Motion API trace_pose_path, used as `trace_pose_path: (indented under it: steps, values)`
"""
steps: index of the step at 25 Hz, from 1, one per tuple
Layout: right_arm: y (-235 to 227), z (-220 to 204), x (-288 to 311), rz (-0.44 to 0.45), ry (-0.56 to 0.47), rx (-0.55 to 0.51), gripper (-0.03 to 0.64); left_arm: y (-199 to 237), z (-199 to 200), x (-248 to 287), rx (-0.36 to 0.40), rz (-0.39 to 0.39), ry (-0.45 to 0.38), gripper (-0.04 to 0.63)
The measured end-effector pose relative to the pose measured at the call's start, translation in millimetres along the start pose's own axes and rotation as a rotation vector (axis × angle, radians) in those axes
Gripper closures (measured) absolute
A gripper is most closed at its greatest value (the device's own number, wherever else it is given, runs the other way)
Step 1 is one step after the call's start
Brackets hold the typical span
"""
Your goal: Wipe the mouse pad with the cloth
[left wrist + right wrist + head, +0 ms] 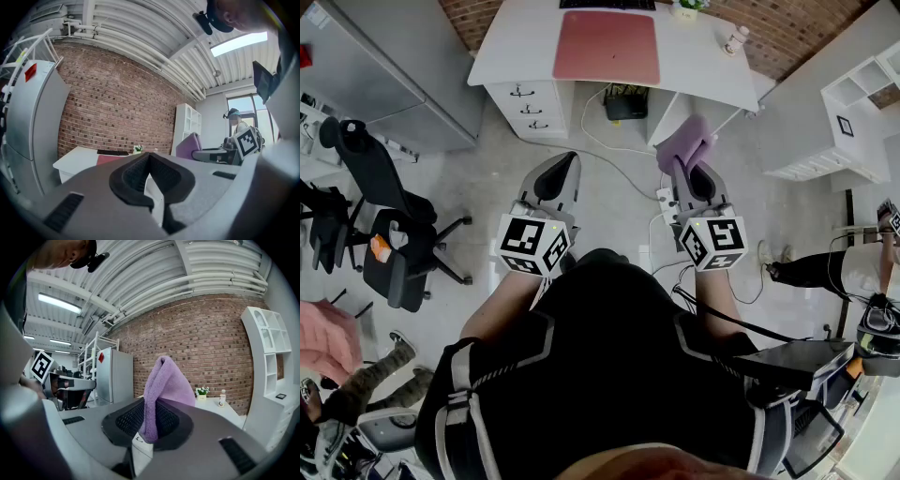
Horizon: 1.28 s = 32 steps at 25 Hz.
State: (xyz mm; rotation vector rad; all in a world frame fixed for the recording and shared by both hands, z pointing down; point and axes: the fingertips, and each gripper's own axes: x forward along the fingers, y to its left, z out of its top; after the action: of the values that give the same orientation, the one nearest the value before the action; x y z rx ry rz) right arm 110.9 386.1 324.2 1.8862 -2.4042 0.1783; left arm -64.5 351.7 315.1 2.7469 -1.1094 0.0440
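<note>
A red mouse pad (pixel 607 47) lies flat on the white desk (pixel 511 45) at the top of the head view; its edge (pixel 108 159) shows far off in the left gripper view. My right gripper (pixel 686 161) is shut on a purple cloth (pixel 683 142), which stands up folded between its jaws (pixel 165 385). My left gripper (pixel 565 164) is shut with nothing in it, its jaws pressed together (pixel 149 158). Both grippers hang in the air over the floor, well short of the desk.
A black keyboard (pixel 607 4), a small potted plant (pixel 685 8) and a bottle (pixel 734 39) sit at the desk's back. Drawers (pixel 527 105) and a black router (pixel 625 101) are under it. A black office chair (pixel 389 225) stands left, white shelving (pixel 853 103) right, another person (pixel 839 267) far right.
</note>
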Motion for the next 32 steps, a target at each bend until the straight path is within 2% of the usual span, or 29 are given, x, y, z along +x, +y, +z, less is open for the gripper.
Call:
trace_pose_path:
  steps: [6, 18, 23, 25, 27, 32]
  values:
    - [9, -3, 0, 0.016, 0.009, 0.009, 0.564, -1, 2, -4, 0.019, -0.023, 0.0, 0.591]
    - [31, 1, 6, 0.034, 0.019, -0.035, 0.565, 19, -5, -15, 0.042, 0.039, 0.055, 0.591]
    - [47, 9, 7, 0.037, 0.002, -0.05, 0.563, 29, 0, -27, -0.009, 0.03, 0.046, 0.591]
    - [53, 11, 9, 0.04, -0.007, -0.041, 0.563, 35, 4, -31, 0.009, 0.036, 0.037, 0.591]
    - [57, 14, 11, 0.034, -0.013, -0.042, 0.563, 37, 7, -33, 0.018, 0.019, 0.021, 0.591]
    - [71, 17, 16, 0.019, -0.016, -0.037, 0.563, 45, 11, -41, -0.018, -0.047, -0.022, 0.591]
